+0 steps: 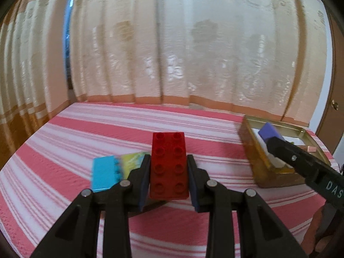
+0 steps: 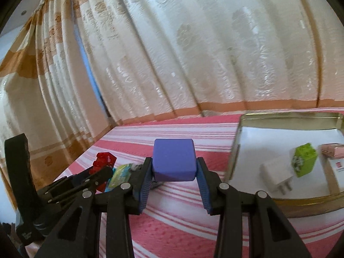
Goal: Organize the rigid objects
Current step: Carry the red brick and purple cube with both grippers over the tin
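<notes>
My left gripper (image 1: 168,163) is shut on a red studded brick (image 1: 169,165), held above the pink striped cloth (image 1: 86,133). My right gripper (image 2: 173,167) is shut on a purple block (image 2: 173,161), lifted just left of the gold tin (image 2: 235,146). In the left wrist view the purple block (image 1: 268,132) hangs over the tin (image 1: 253,150). From the right wrist view, the left gripper (image 2: 101,167) shows at the lower left with the red brick (image 2: 104,161). A cyan brick (image 1: 104,173) and a yellow-green piece (image 1: 133,160) lie on the cloth.
Inside the tin lie a white plug adapter (image 2: 277,174), a lime green brick (image 2: 304,160) and a pink item (image 2: 332,151) on a white lining. Cream curtains (image 1: 182,43) hang behind the cloth's far edge. A wooden door (image 1: 335,111) stands at the right.
</notes>
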`<state>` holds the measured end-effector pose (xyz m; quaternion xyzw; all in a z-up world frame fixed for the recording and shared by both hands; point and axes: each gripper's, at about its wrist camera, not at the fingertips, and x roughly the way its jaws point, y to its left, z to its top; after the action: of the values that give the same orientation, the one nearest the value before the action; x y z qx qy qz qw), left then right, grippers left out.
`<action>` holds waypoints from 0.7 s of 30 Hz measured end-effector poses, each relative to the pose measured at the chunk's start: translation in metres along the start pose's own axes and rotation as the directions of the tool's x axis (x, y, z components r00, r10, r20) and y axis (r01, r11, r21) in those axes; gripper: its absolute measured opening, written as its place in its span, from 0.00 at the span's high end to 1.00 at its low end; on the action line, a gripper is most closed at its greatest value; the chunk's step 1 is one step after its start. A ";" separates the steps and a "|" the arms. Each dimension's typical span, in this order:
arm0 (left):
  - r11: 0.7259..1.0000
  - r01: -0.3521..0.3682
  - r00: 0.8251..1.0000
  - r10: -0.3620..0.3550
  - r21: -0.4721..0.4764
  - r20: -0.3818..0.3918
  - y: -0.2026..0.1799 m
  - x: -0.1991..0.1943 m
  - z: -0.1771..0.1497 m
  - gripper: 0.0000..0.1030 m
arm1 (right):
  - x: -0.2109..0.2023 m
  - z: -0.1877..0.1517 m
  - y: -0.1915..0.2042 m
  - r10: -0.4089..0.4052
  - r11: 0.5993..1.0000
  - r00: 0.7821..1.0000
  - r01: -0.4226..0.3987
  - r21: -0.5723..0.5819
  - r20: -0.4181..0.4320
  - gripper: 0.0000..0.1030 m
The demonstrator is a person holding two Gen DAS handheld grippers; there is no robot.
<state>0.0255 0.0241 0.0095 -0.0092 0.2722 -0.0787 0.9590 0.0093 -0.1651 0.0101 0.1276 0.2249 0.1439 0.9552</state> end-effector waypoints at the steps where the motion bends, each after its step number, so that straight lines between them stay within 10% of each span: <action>1: 1.000 0.007 1.000 -0.007 0.002 0.004 -0.004 0.000 0.002 0.70 | -0.002 0.001 -0.004 -0.006 1.000 1.000 0.006 0.004 0.007 0.59; 21: 0.991 0.080 0.996 -0.084 0.110 0.027 -0.087 0.014 0.019 0.70 | -0.036 0.014 -0.076 -0.182 0.983 0.980 0.178 0.053 0.080 0.59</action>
<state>0.0344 -0.0640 0.0242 0.0309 0.2517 -0.1326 0.9582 0.0020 -0.2501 0.0128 0.1343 0.1980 0.0461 0.9699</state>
